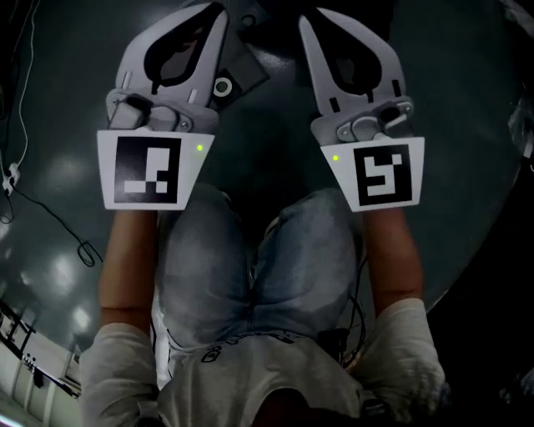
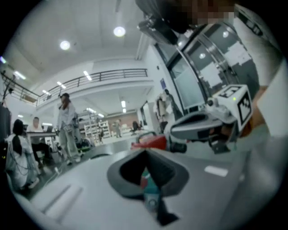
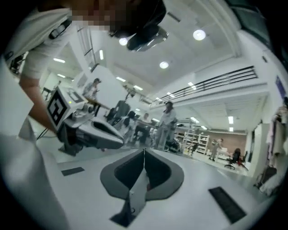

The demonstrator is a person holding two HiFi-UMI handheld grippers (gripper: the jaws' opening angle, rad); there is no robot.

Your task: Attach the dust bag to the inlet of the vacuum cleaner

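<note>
Head view: left gripper (image 1: 213, 15), right gripper (image 1: 307, 25) clenched, empty, above lap (image 1: 250, 250); dark ringed part (image 1: 224, 85) upper centre.
Left gripper view: red body (image 2: 150, 141) centre, possibly vacuum cleaner.
Right gripper view: dust bag unseen.
Risk: closed jaws shove bag, not grip.

The dark, shiny floor (image 1: 467, 125) has a thin black cable (image 1: 50, 218) lying on it.

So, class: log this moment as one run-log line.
left grey two-jaw gripper: shut, empty | right grey two-jaw gripper: shut, empty | pose: side by side, not touching
</note>
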